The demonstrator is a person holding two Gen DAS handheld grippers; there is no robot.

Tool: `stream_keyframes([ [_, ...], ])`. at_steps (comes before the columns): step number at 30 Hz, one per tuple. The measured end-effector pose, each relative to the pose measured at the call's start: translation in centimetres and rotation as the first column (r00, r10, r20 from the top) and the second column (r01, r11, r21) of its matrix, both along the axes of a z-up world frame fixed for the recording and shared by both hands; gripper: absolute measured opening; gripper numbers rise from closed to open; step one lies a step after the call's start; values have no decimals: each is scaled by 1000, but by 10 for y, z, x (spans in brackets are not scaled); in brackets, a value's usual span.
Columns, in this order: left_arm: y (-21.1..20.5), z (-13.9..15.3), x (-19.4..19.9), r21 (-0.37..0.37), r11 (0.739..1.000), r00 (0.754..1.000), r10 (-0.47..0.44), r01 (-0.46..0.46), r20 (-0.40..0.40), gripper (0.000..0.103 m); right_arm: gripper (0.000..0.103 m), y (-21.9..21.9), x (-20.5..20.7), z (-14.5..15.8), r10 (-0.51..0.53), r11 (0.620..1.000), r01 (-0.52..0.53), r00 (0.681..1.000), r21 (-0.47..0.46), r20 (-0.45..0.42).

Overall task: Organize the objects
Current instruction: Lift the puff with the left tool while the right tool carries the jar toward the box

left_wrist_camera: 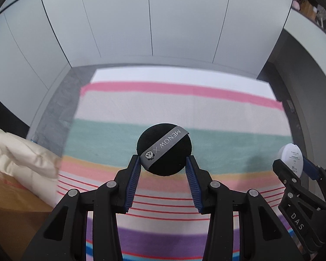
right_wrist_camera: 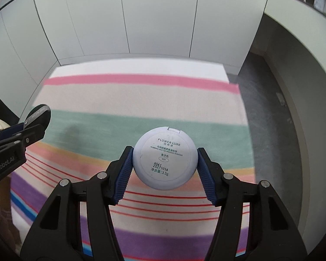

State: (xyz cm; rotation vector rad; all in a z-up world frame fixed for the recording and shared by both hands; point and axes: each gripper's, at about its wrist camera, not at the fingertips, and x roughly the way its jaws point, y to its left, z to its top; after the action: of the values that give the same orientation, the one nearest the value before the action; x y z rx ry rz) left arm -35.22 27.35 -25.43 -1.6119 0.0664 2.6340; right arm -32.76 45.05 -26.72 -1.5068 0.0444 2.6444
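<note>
The striped multicoloured cloth [left_wrist_camera: 206,113] is blurred. The left tool [left_wrist_camera: 164,159] is clamped on a round black powder puff with a grey ribbon band [left_wrist_camera: 164,149], mid-frame. The right tool [right_wrist_camera: 164,152] is clamped on a round pale-blue plastic powder compact [right_wrist_camera: 164,158], its label facing the camera, held above the cloth.

**Both items held above the cloth**

The powder puff [left_wrist_camera: 164,150] sits between the left gripper [left_wrist_camera: 164,163] fingers, above the middle of the striped cloth [left_wrist_camera: 228,117]. To its right, well apart, the compact [right_wrist_camera: 164,157] sits between the right gripper [right_wrist_camera: 164,162] fingers. Wall panels [left_wrist_camera: 123,21] stand behind the cloth's far edge.
</note>
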Motion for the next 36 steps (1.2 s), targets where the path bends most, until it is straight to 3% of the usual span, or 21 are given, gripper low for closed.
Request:
stream_keyframes([
  [8,-14,94,19,30,1000,995,-6,9,-96,44,60,-15,11,92,19,1000,-18,997,8,-81],
  [14,-25,128,35,-5,1000,994,22,-23,-109,44,60,-25,22,135,26,1000,-24,993,13,-115],
  [18,-34,137,51,-39,999,994,32,-36,-101,44,60,-28,34,142,30,999,-27,994,30,-108],
  [36,-74,129,154,-10,1000,998,17,-18,-66,44,60,-30,137,126,-1,1000,0,999,-25,-38],
])
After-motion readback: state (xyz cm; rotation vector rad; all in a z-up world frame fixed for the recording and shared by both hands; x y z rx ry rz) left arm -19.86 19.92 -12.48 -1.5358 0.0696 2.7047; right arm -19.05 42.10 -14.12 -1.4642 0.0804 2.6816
